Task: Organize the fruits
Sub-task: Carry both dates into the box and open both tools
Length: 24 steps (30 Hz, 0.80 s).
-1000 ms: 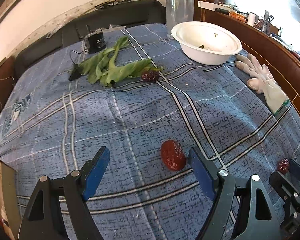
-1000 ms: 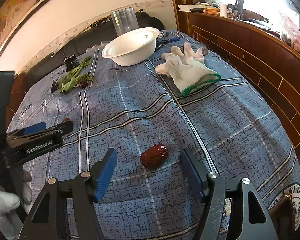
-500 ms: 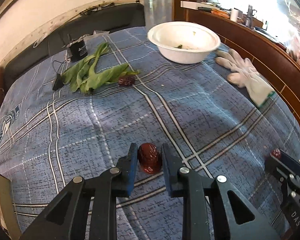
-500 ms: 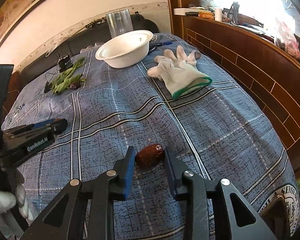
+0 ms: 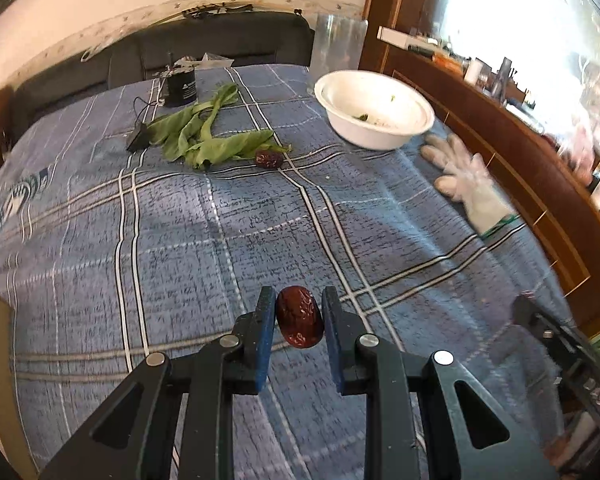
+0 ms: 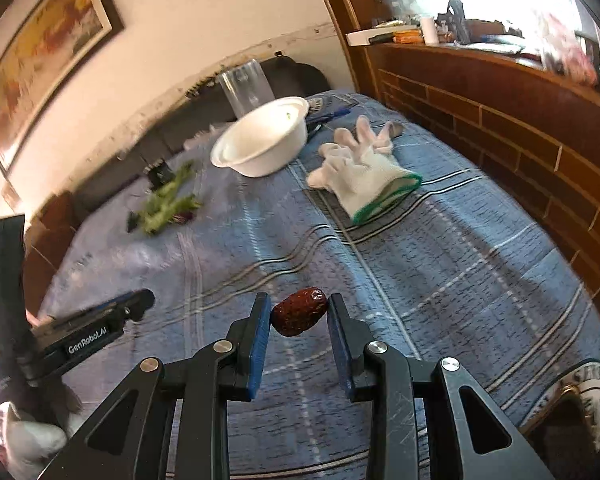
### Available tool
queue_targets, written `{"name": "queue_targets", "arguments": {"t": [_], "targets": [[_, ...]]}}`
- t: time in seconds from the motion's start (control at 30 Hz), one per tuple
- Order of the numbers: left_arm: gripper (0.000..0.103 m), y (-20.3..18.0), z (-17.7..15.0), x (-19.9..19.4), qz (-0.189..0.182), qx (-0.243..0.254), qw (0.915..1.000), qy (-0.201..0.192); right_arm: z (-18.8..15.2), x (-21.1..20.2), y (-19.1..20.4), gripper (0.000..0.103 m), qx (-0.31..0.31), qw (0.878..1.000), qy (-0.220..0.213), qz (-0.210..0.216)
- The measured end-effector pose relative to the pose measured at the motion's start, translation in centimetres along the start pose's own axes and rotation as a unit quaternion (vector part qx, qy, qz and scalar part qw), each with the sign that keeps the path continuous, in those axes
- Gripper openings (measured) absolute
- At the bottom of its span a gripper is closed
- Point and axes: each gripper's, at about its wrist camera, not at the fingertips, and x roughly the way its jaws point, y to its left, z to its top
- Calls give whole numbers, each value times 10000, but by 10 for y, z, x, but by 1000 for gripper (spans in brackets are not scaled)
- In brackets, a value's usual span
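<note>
My left gripper [image 5: 298, 316] is shut on a red date [image 5: 299, 321] and holds it above the blue checked cloth [image 5: 220, 240]. My right gripper [image 6: 298, 316] is shut on a second red date [image 6: 299, 311], also lifted off the cloth. A third date [image 5: 269, 159] lies beside green leaves [image 5: 208, 136] at the back. A white bowl [image 5: 374, 110] stands at the back right; it also shows in the right wrist view [image 6: 262, 142]. The left gripper shows at the left of the right wrist view [image 6: 112, 320].
A white glove [image 6: 364, 168] lies right of the bowl. A clear glass [image 5: 336, 50] stands behind the bowl. A small black device [image 5: 181, 84] with a cable sits at the back. A wooden ledge [image 6: 500, 92] borders the right side.
Both grippers closed from wide open onto their dates, then lifted them off the cloth. The views have tilted and moved forward.
</note>
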Motion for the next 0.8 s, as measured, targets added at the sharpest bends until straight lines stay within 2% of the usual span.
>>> {"name": "queue_targets", "arguments": {"t": [0.1,0.23,0.53,0.8], "targets": [[22,0,-4,-13,-149,-104,9998,-50,0,1,-2,31,125,9997,49,214],[22,-4,-12,-27,-231,-102,9996,-115,-1,2,-1,31,144,9996,81,226],[22,-9,-30,-56,-56,-27,9994,-333,-3,2,4,31,-6,9997,108,219],[22,9,-52,-97,129,-292,9977,-598,-8,5,10,31,-190,9997,158,83]]}}
